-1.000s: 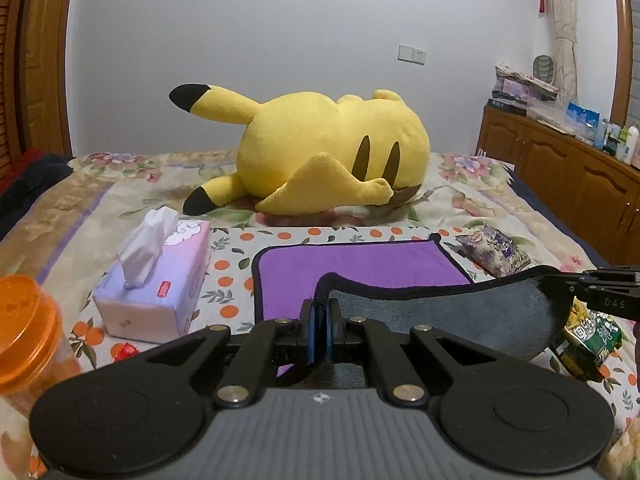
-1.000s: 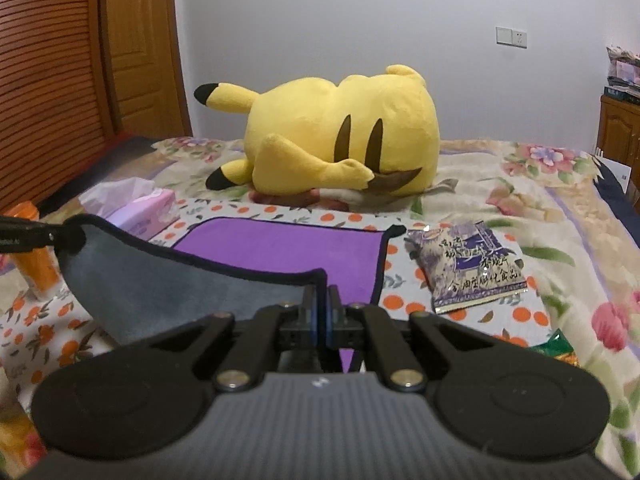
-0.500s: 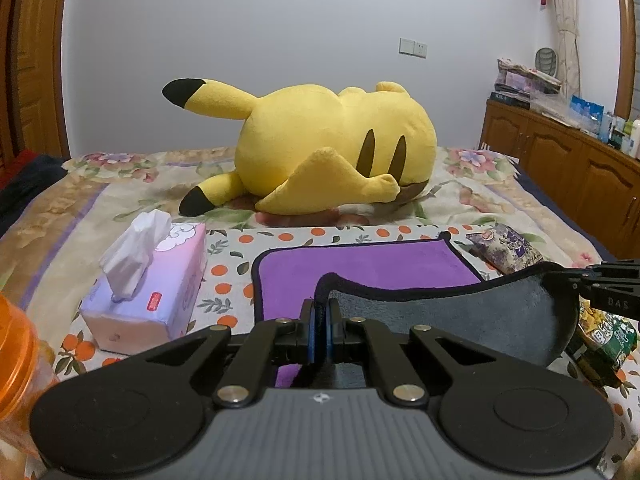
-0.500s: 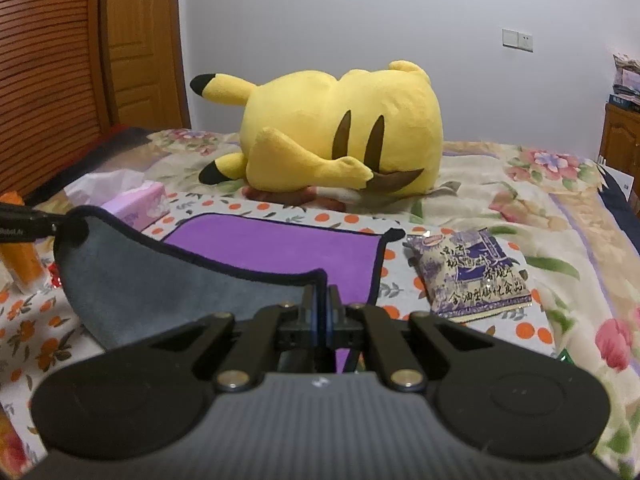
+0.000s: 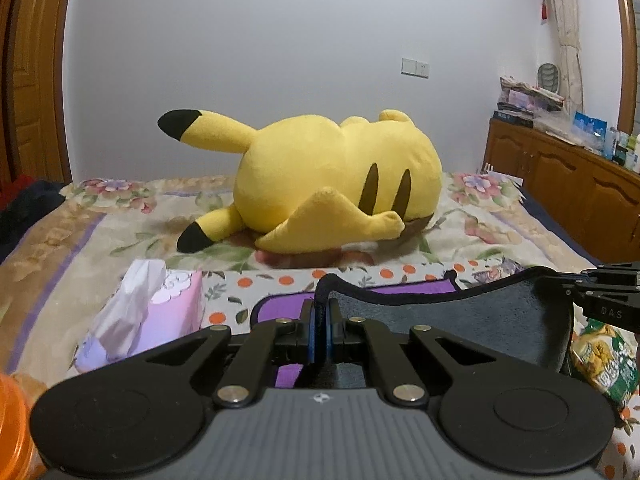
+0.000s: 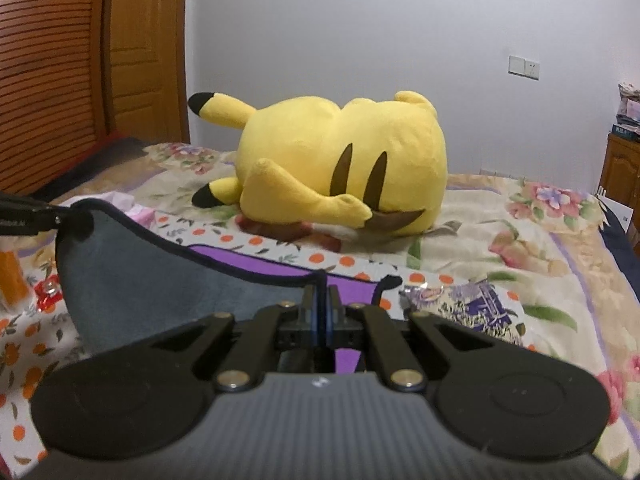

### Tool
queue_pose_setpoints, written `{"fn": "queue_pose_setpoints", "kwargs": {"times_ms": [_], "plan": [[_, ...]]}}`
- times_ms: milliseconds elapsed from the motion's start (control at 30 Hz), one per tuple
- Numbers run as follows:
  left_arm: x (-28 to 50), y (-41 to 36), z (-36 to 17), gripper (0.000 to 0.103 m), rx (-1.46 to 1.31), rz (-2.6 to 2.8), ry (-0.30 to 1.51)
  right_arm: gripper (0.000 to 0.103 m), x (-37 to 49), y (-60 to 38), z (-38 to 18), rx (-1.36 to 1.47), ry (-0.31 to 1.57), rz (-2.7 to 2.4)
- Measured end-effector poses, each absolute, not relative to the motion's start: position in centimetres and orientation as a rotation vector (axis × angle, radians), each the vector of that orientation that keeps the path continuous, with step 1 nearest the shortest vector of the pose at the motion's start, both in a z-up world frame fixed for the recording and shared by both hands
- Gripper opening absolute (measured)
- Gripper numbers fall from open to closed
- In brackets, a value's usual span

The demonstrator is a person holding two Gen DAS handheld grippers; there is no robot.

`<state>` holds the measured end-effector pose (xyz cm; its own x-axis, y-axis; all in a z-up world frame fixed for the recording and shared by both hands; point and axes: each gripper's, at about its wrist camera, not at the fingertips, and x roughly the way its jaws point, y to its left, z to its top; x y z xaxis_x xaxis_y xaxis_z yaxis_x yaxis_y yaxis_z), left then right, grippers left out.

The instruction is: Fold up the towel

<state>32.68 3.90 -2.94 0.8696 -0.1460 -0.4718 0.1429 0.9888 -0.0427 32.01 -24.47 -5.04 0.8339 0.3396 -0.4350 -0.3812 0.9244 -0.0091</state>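
The towel (image 5: 452, 320) is purple on top and grey underneath with a black hem, and lies on the bed. Its near edge is lifted and curls over the purple part. My left gripper (image 5: 320, 312) is shut on the towel's near left corner. My right gripper (image 6: 320, 300) is shut on the near right corner; it also shows at the right edge of the left wrist view (image 5: 600, 292). In the right wrist view the grey underside (image 6: 152, 288) hangs between the two grippers, and the left gripper (image 6: 48, 216) is at the far left.
A large yellow plush toy (image 5: 332, 196) lies just beyond the towel. A pink tissue box (image 5: 148, 312) stands to the left, with an orange container (image 5: 12, 420) near it. Snack packets lie to the right (image 6: 476, 308) (image 5: 604, 360). A wooden cabinet (image 5: 560, 192) stands far right.
Both grippers have carried the towel's near edge up and forward toward the plush toy. The grey underside now covers most of the purple face.
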Motion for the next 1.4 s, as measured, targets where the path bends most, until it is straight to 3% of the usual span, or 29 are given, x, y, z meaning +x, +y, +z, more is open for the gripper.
{"fn": "queue_pose_setpoints", "kwargs": {"times_ms": [733,1400], "plan": [[37.1,3.1,-0.5,0.025,-0.004,-0.085,0.426,0.004,37.3,-24.5,-3.8,-0.092,0.407,0.36],[42.3,2.2,-4.6,0.026,0.038,0.002,0.449,0.004,41.7,-22.9,-6.4,-0.137,0.437,0.313]]}}
